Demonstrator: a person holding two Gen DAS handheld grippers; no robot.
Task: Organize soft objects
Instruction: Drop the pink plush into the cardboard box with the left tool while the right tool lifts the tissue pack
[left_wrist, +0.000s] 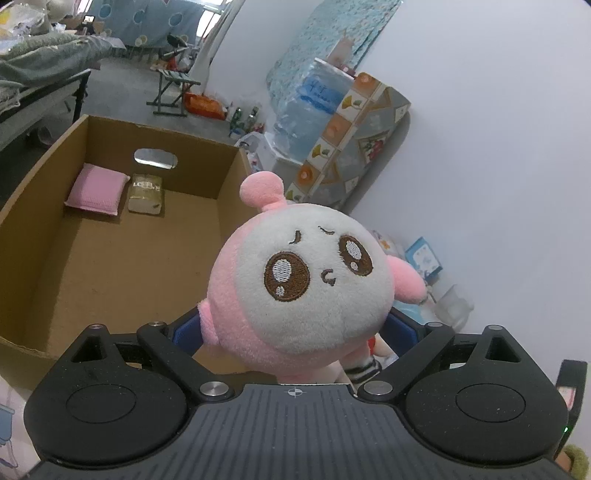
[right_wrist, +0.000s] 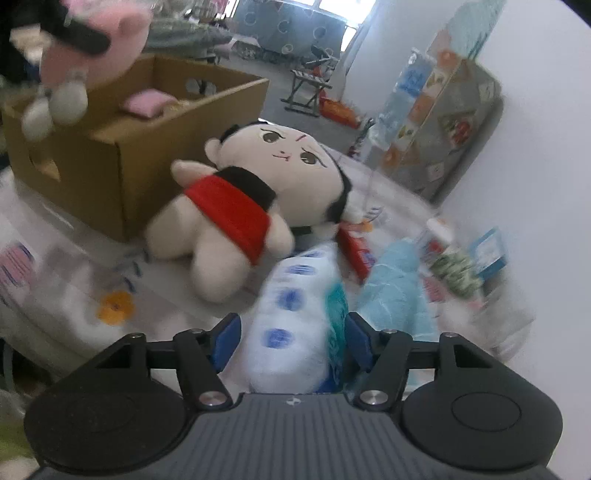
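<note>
Sitting pinched between the blue pads of the left claw (left_wrist: 295, 332), a round pink plush toy (left_wrist: 295, 284) with a white face and big brown stitched eyes is held up in the air, just to the right of an open cardboard box (left_wrist: 229, 173). Inside that box, against the far wall under the handle cut-out, lie a small pink cushion (left_wrist: 98, 189) and, touching it on the right, a beige tissue pack (left_wrist: 146, 194). From the other side, the right claw (right_wrist: 291, 343) hangs over a cluttered surface (right_wrist: 74, 295) covered with a pale patterned cloth; its jaws stand partly spread, with a white pack printed with blue dots (right_wrist: 291, 332) lying between the pads (right_wrist: 227, 341), though blur keeps me from telling whether they press on it. Just beyond the pack, a cream doll with black hair and a red band (right_wrist: 236, 206) lies on its back beside the box. A light blue towel (right_wrist: 399, 295) lies to the right of the pack.
</note>
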